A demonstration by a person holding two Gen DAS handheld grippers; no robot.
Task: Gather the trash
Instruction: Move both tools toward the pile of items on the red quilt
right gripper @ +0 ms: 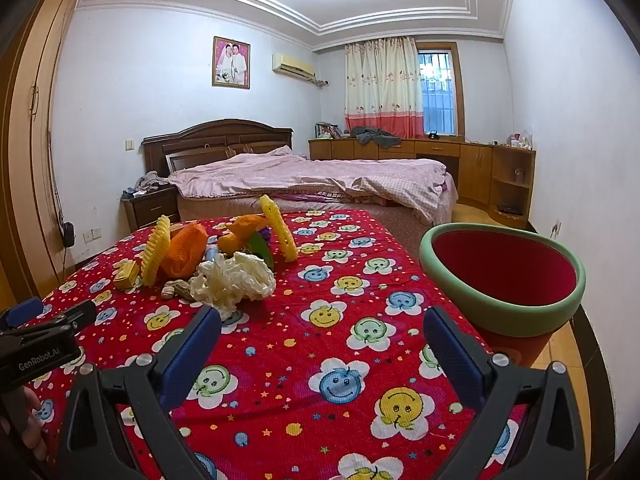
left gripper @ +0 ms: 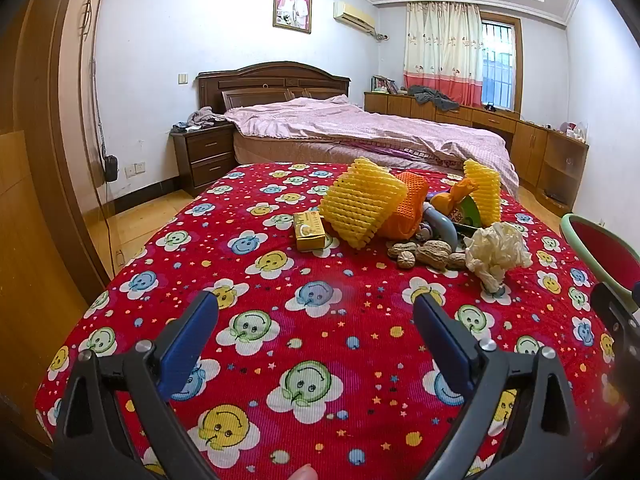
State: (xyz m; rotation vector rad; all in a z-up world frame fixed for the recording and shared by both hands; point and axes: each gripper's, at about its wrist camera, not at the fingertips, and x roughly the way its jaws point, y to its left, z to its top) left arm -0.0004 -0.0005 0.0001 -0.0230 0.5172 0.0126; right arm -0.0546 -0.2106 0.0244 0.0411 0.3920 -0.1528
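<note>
A: Trash [left gripper: 400, 216] sits heaped on the red tabletop [left gripper: 280, 344]; left tongs [left gripper: 316, 312] and right tongs [right gripper: 322, 328] gape empty.

B: Nothing's collected yet, I'd say. Next: grab the tissue wad [right gripper: 234, 280], then the bin [right gripper: 500, 268].

A red smiley-print cover [left gripper: 304, 320] is carrying a trash heap at about one o'clock: a yellow box [left gripper: 310, 230], yellow foam nets [left gripper: 362, 202], an orange net [left gripper: 406, 206], peanuts [left gripper: 424, 254] and crumpled tissue [left gripper: 496, 252] are all lying on it.
</note>
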